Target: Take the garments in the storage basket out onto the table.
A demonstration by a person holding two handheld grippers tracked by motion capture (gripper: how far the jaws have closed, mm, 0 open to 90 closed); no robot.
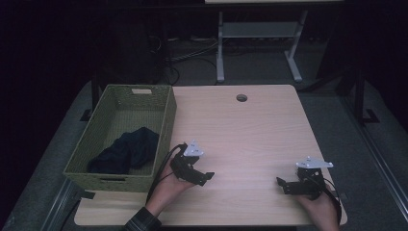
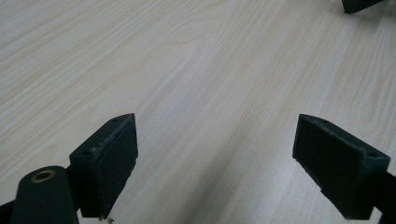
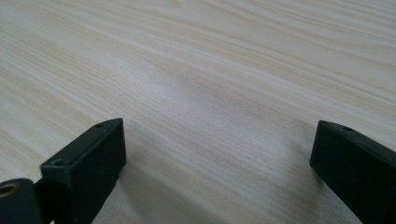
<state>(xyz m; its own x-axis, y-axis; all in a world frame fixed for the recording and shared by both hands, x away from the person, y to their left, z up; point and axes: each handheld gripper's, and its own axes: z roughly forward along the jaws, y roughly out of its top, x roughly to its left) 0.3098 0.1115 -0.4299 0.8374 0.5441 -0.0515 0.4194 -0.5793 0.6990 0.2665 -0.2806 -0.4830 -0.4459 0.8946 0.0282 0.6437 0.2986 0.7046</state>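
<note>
Dark garment already lies in the woven basket. Left tool and right tool are held released, empty, over bare counter. Nothing left to load; task judged done.

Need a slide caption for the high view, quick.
Both open grippers, left gripper and right gripper, rest on the table beside a basket holding dark cloth.

Both hands come in from the near edge, the left gripper and right gripper pointing toward each other, jaws spread wide, seemingly just above the surface.
</note>
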